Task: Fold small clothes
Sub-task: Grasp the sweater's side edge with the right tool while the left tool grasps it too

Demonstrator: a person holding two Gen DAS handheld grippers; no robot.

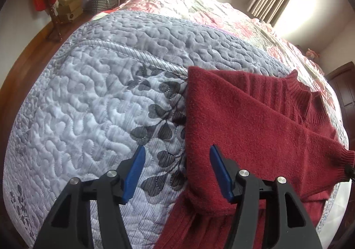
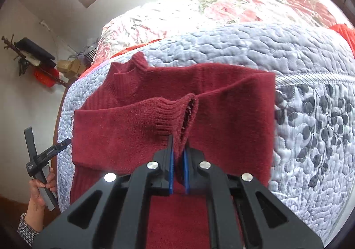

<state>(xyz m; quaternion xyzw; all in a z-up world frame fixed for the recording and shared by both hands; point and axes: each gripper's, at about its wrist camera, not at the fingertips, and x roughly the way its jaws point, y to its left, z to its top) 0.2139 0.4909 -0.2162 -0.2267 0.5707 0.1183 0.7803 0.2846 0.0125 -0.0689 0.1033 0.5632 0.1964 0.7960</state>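
Sweater: dark red sweater [image 2: 221, 115] lies flat on the grey quilt [image 1: 88, 104] of the bed, collar [image 2: 128, 69] at the far end, hem near me.
Right claw: my right claw [image 2: 178, 155] is pressed together, pinching the ribbed cuff [image 2: 173, 113] over the chest.
Left claw: my left claw [image 1: 176, 171] is spread wide, holding nothing, poised over the sweater's left edge.
Done: one sleeve [image 1: 266, 120] already lies across the body, I'd say.
Left: lay this cuff down, then fold the body up, I judge.
Hidden: the hem is cut off behind my claws; can't tell if the cuff touches the body.
Also: a hand [image 2: 41, 191] at the near left grips the other tool.
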